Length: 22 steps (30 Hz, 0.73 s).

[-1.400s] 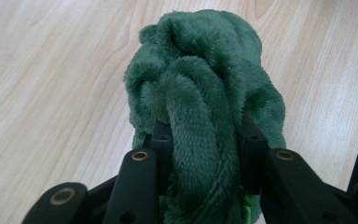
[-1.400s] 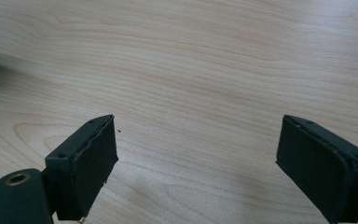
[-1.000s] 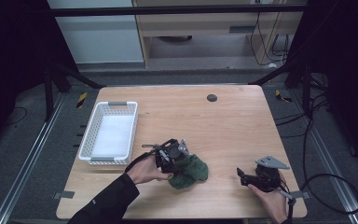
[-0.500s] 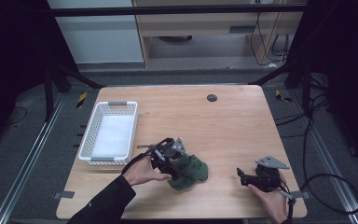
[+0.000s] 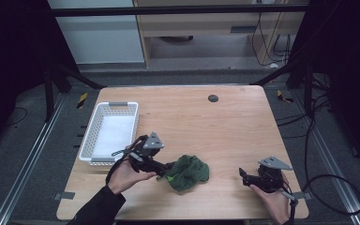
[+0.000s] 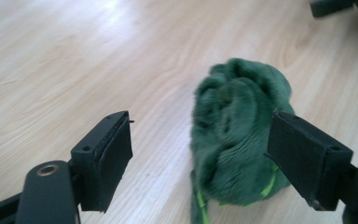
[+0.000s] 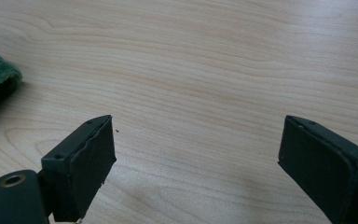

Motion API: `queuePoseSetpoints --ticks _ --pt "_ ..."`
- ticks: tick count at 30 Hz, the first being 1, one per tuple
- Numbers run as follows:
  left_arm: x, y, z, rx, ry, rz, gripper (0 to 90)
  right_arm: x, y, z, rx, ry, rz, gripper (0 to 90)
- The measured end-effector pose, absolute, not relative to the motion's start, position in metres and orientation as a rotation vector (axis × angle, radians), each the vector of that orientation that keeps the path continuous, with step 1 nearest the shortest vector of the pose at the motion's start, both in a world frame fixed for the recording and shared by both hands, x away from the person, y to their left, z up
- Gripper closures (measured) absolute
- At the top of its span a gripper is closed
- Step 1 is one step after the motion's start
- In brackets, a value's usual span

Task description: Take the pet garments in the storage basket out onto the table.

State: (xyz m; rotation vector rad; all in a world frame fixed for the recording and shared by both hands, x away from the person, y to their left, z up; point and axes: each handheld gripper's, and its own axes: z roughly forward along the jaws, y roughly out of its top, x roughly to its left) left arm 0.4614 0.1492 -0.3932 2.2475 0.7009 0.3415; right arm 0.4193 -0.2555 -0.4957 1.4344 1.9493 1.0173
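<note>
As left gripper (image 5: 165,167) drew back toward 9 o'clock, green cloth (image 5: 187,172) lay released, bunched on table (image 5: 225,126) near front edge. Jaws wide apart, holding nothing. Right gripper (image 5: 242,176) at 3 o'clock of cloth, well apart, jaws spread, empty, unmoved. White basket (image 5: 90,140) at 10 o'clock. Judged: drop done.

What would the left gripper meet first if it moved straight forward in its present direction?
Probably the green cloth: it lies just ahead of the open left gripper, toward one jaw, on the table.
</note>
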Motion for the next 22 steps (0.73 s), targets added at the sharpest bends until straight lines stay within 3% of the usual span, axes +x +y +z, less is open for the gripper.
queuePoseSetpoints --ticks 13,22 --pt "0.438 0.207 -0.398 1.999 0.905 0.454 27.6 0.419 -0.257 -0.496 1.443 1.938 1.017 10.0" --pt "0.428 0.236 -0.410 1.893 1.040 0.504 41.7 0.418 -0.258 -0.495 1.445 1.924 1.026 9.9"
